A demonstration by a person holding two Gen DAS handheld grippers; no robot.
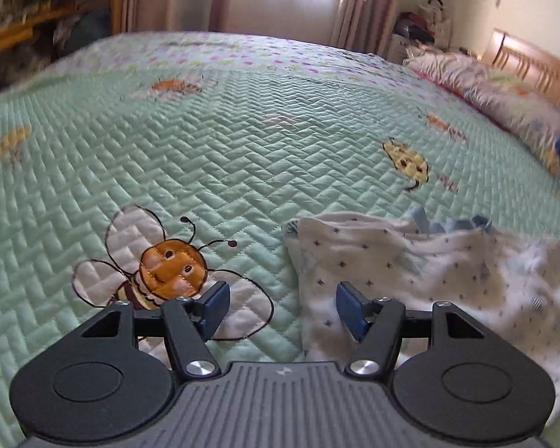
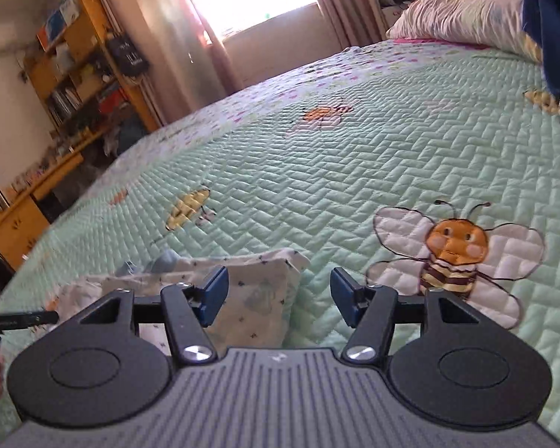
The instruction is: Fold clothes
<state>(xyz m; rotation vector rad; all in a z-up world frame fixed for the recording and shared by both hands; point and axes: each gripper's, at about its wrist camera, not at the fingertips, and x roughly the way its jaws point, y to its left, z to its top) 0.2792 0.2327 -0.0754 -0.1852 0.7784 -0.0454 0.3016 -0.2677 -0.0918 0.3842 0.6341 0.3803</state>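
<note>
I have both claws over the green quilted bedspread point(image 1: 242, 130). My left gripper point(image 1: 283, 311) stands with its blue pads apart and nothing between them; the white star-print garment point(image 1: 429, 272) lies crumpled at the lower right of its frame, partly under the right pad. My right gripper point(image 2: 279, 298) is likewise spread and empty, with the same garment at its lower left, behind the left pad. An embroidered bee point(image 2: 455, 257) sits at that frame's lower right. A pillow point(image 2: 463, 7) lies upper right.
</note>
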